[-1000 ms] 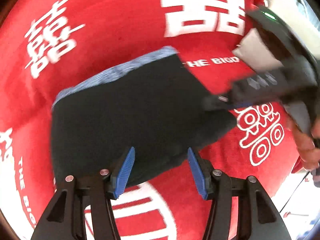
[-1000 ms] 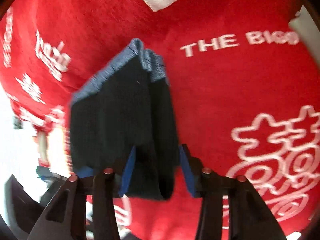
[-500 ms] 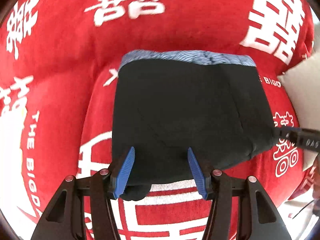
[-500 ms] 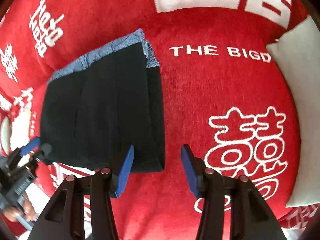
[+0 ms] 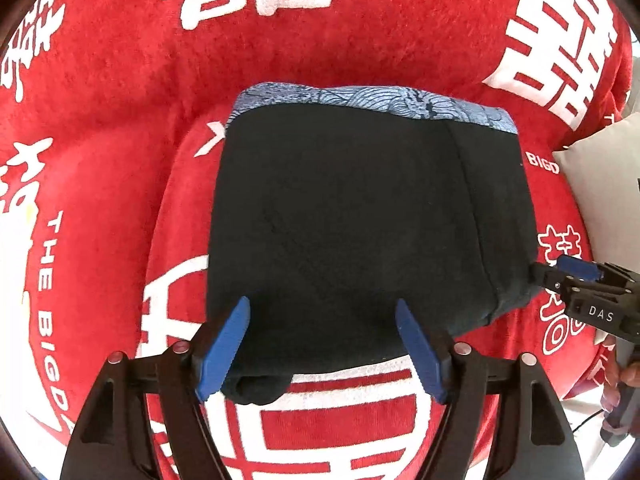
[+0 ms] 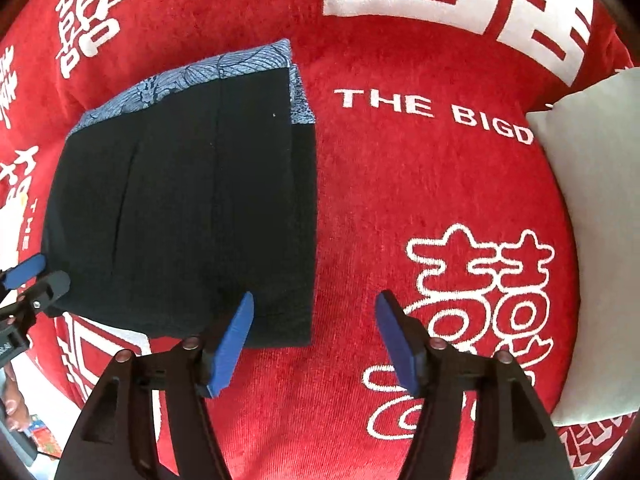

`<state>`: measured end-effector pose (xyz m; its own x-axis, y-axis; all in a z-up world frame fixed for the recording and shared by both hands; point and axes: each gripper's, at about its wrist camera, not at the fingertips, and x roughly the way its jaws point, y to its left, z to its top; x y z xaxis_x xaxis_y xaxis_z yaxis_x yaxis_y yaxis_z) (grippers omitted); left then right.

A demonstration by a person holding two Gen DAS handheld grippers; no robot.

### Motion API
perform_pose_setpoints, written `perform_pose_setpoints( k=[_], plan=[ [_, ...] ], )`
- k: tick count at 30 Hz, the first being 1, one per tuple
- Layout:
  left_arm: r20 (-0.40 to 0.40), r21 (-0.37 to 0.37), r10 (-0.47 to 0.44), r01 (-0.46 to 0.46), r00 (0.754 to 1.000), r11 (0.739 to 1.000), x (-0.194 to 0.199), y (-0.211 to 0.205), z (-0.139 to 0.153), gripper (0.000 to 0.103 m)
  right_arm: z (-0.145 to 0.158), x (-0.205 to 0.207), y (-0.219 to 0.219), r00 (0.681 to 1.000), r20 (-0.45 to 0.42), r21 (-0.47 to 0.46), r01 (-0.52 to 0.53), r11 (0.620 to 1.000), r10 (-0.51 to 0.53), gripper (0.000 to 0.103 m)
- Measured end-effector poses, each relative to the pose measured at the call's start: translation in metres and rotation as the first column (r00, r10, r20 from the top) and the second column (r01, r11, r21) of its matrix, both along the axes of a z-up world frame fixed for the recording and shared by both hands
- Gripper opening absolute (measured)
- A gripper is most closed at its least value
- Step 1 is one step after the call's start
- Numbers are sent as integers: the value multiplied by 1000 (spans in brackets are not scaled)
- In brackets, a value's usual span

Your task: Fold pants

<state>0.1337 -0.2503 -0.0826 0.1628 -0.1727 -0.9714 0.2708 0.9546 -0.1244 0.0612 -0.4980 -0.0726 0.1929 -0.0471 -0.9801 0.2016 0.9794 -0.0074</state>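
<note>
The black pants (image 5: 360, 232) lie folded into a compact rectangle on the red blanket (image 5: 120, 80), with a blue patterned waistband (image 5: 360, 100) at the far edge. My left gripper (image 5: 324, 344) is open, its blue pads astride the near edge of the pants. My right gripper (image 6: 316, 336) is open and empty, just off the near right corner of the pants (image 6: 180, 220). The right gripper also shows in the left wrist view (image 5: 576, 276) at the pants' right corner. The left gripper shows at the left edge of the right wrist view (image 6: 28, 280).
The red blanket (image 6: 420, 200) with white characters and lettering covers the whole surface. A pale grey cushion (image 6: 592, 220) lies at the right; it also shows in the left wrist view (image 5: 600, 184). A hand (image 5: 624, 376) holds the right gripper's handle.
My right gripper has let go of the pants' folded edge, opened and drawn back. The pants now lie flat and folded. The left view has swung to face them squarely.
</note>
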Motion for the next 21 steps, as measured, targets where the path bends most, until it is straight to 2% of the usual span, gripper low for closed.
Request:
perform_pose_setpoints(
  k=[5,21],
  plan=[
    [-8,21,41,-41,999,999,5,14,3,76,1,-2,8,1000,2,-24,3,1000,-3,68],
    [11,57,103,-103,995,993,24,34,0,76,3,-5,9,1000,9,-15,12,1000,-12,70]
  ],
)
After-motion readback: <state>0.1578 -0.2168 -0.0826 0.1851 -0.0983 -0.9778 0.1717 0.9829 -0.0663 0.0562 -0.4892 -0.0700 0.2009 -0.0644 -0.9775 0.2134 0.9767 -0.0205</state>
